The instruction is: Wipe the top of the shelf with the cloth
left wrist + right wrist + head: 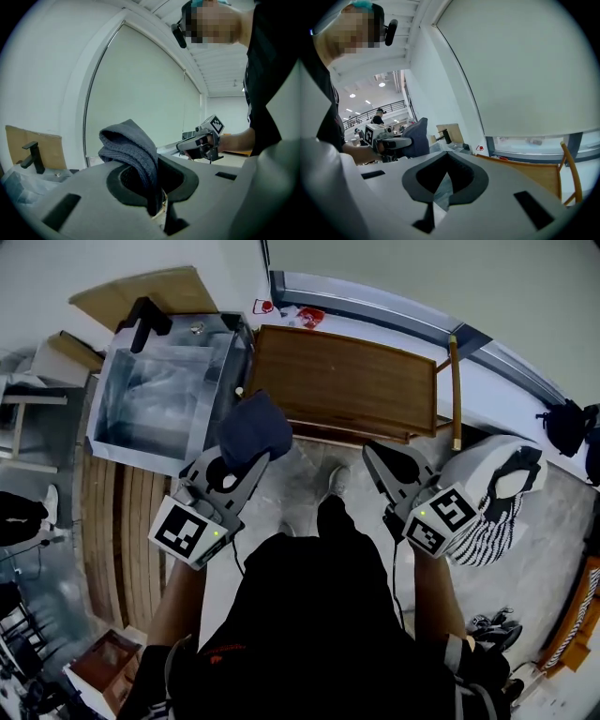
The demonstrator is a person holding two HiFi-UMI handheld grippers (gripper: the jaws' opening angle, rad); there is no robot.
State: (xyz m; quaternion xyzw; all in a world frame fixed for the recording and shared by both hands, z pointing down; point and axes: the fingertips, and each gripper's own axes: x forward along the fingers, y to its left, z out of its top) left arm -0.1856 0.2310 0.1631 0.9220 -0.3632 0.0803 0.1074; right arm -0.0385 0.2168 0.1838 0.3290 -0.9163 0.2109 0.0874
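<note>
head view shows my left claw (240,465) clamped on the bunched dark cloth (255,430), held just short of the wooden shelf (347,381), ready to go down on its top; my right claw (386,463) is closed, empty, kept aside.

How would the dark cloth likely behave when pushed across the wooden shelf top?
Probably floppy: the cloth folds over itself in the left claw. Likely light, since one pinch holds it bunched. It may crumple rather than slide flat on the shelf top.
</note>
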